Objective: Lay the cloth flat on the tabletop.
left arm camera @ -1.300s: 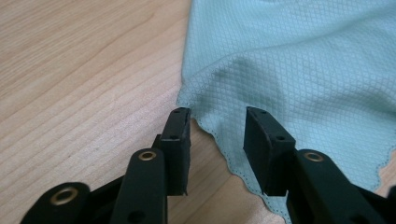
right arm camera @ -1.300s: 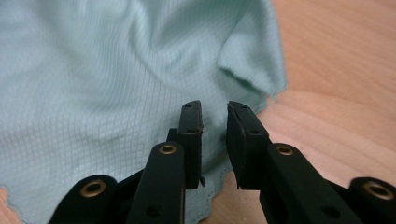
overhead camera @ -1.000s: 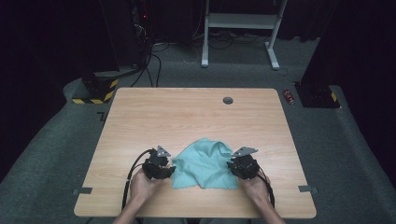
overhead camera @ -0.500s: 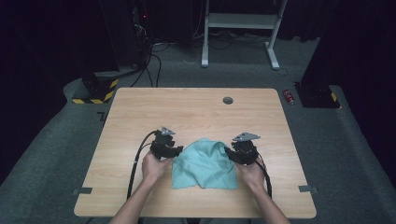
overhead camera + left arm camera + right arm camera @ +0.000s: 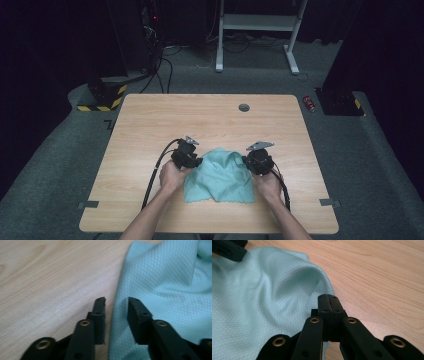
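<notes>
A light teal cloth (image 5: 220, 175) lies rumpled near the table's front edge, between my two grippers. My left gripper (image 5: 196, 162) is at its left edge. In the left gripper view the cloth (image 5: 162, 277) has its edge running between the jaws of the left gripper (image 5: 116, 302); they have just been closing, and a gap still shows. My right gripper (image 5: 248, 162) is at the cloth's right edge. In the right gripper view its jaws (image 5: 329, 298) are pressed together on the hem of the cloth (image 5: 262, 290), which rises in a fold.
The wooden table (image 5: 200, 120) has a round grommet (image 5: 244, 107) at the back. Black cables trail from both grippers toward the front edge. Beyond the table are a white desk frame (image 5: 255, 30), a small red object (image 5: 310, 103) on the carpet and dark equipment.
Both hands have moved away from the front edge, the left one also inward toward the cloth. The cloth is bunched more narrowly between the grippers.
</notes>
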